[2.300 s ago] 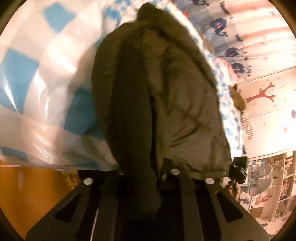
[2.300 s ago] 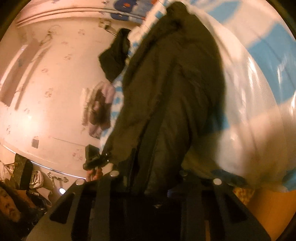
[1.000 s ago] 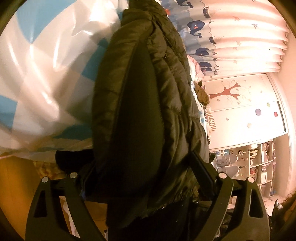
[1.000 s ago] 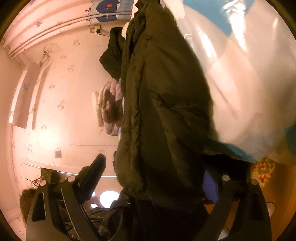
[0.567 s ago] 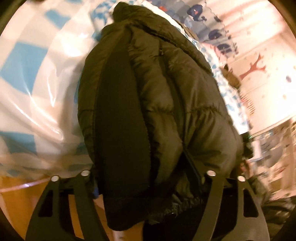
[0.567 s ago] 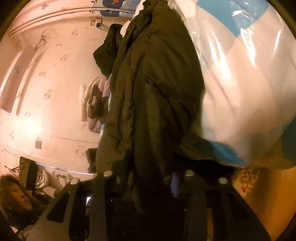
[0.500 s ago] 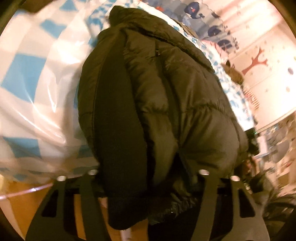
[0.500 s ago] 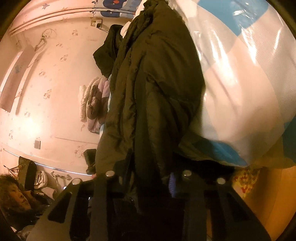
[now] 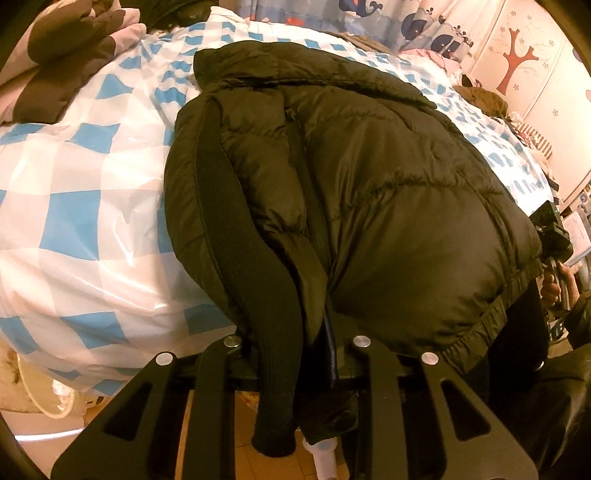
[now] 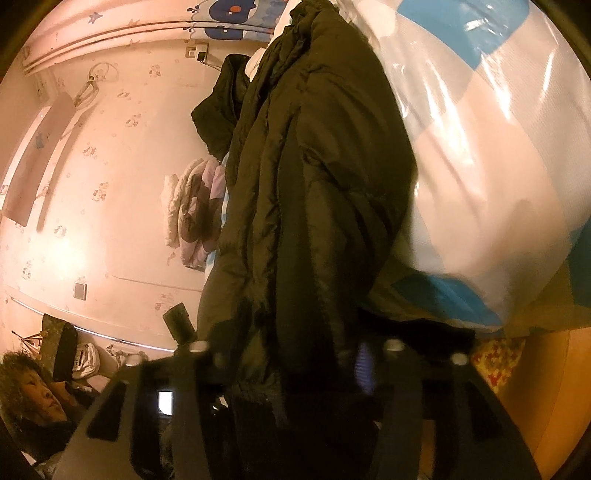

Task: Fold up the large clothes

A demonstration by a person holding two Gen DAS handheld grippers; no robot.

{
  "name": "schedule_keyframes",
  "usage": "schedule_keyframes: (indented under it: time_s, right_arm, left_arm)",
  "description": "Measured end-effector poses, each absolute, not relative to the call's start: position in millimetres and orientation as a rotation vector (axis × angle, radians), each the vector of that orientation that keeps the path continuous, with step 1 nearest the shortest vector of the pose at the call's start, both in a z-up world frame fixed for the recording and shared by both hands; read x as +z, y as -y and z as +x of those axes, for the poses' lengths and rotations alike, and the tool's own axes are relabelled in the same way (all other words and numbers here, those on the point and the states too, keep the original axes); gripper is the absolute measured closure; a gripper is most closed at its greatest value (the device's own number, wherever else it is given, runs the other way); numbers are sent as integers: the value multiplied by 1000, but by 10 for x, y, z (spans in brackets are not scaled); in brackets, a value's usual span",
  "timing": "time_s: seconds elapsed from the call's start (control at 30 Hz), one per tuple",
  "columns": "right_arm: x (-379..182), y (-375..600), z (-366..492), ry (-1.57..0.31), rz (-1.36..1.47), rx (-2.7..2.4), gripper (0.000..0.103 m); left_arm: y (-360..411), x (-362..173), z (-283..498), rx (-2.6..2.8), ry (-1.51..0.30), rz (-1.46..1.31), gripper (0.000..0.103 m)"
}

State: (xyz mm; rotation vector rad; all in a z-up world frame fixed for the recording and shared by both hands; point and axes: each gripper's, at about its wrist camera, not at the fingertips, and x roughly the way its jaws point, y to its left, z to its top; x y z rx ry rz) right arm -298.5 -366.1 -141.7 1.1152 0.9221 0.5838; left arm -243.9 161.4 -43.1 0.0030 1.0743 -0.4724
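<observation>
A dark puffer jacket [image 9: 369, 184] lies on a blue-and-white checked bed cover [image 9: 92, 184] under clear plastic. At its near hem my left gripper [image 9: 295, 343] has its jaws closing. A ribbed black cuff [image 9: 277, 387] and bunched hem fabric are pinched between them and hang below. In the right wrist view the same jacket [image 10: 314, 184] runs away from my right gripper [image 10: 295, 347]. Those jaws are blurred and opening, with the other end of the hem loose between them. The right gripper's body [image 9: 550, 221] shows at the jacket's right corner.
A folded pink-and-brown blanket [image 9: 55, 55] and a black garment [image 10: 221, 110] lie at the bed's far end. Whale curtains [image 9: 424, 22] and a tree-painted wardrobe [image 9: 517, 55] stand beyond. A person [image 10: 33, 387] is at the lower left, and a wooden bed edge [image 10: 535, 387] at the lower right.
The left jaws went from wide apart to pinching the hem, and that camera rose and tipped down over the bed. The right jaws closed on the hem, then spread again.
</observation>
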Motion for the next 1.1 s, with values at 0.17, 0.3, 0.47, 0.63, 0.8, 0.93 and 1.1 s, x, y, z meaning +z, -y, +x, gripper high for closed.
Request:
schedule_keyframes:
  time_s: [0.17,0.3,0.47,0.63,0.8,0.93,1.1]
  right_arm:
    - [-1422,3651,-2977,-924,1126,584,43]
    - [-1432,3649,-2971,-934,1130,594,43]
    - [-1442,3650,-2966,-933,1111,577,48]
    - [-1455,3636,-2982,-925,1092,562,63]
    - [-1465,3668,-2997,-912,1129,582,60]
    - [-1490,3710,-3008,-902,1161,595,39]
    - [-1448,3688,-3014,-904,1115,598,57]
  left_arm:
    - [-1570,-438,-2443,-463,-1067,26,82]
    - [-1548,-445,-2445,-460,-1066,34,81]
    - [-1539,-449,-2450,-461,-1065,34,80]
    - [-1575,-510,-2456,-461,-1080,-4,54]
    - [-1923,-729,-2330,-497,-1159,-291,27]
    - [-2089,-896,-2328,-524,-1197,-430,22]
    - [-2102,-902,-2369,-577,-1195,-469,54]
